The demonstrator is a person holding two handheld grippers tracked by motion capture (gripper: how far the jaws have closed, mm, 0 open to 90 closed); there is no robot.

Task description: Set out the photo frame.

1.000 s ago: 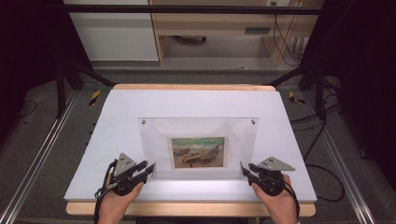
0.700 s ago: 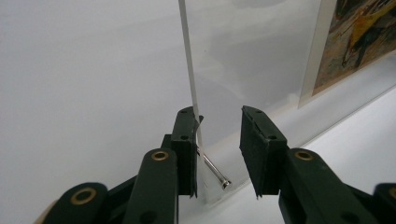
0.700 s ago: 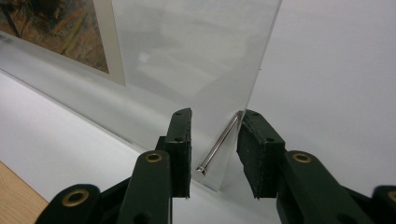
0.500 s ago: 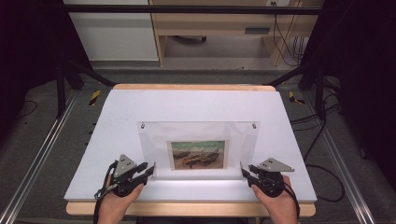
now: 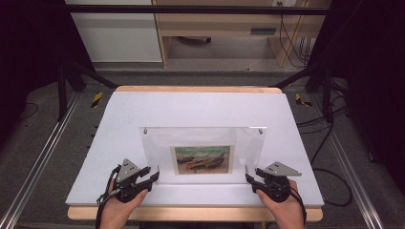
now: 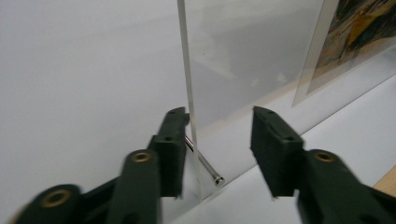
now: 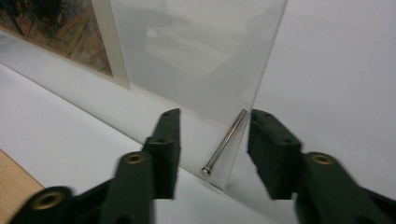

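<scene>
A clear acrylic picture frame (image 5: 205,138) stands upright on the white table top (image 5: 191,107) and holds a print of boats (image 5: 203,159). My left gripper (image 5: 153,175) sits at its lower left corner. In the left gripper view its jaws (image 6: 219,135) have just been opening, and they straddle the panel's edge (image 6: 187,70) and a steel standoff pin (image 6: 205,165) without pinching. My right gripper (image 5: 248,177) is at the lower right corner. Its jaws (image 7: 212,135) have also just been opening, and the panel corner and its pin (image 7: 226,140) lie loose between them.
The table's wooden front edge (image 5: 191,213) lies just behind both hands. Aluminium rails (image 5: 38,167) run along both sides, with black stand legs (image 5: 64,88) and cables (image 5: 329,138) on the floor. A wooden desk (image 5: 229,24) stands beyond the far edge.
Both grippers' jaws have spread apart at the frame's lower corners. The frame's top edge has come slightly nearer to me. Neither hand has shifted.
</scene>
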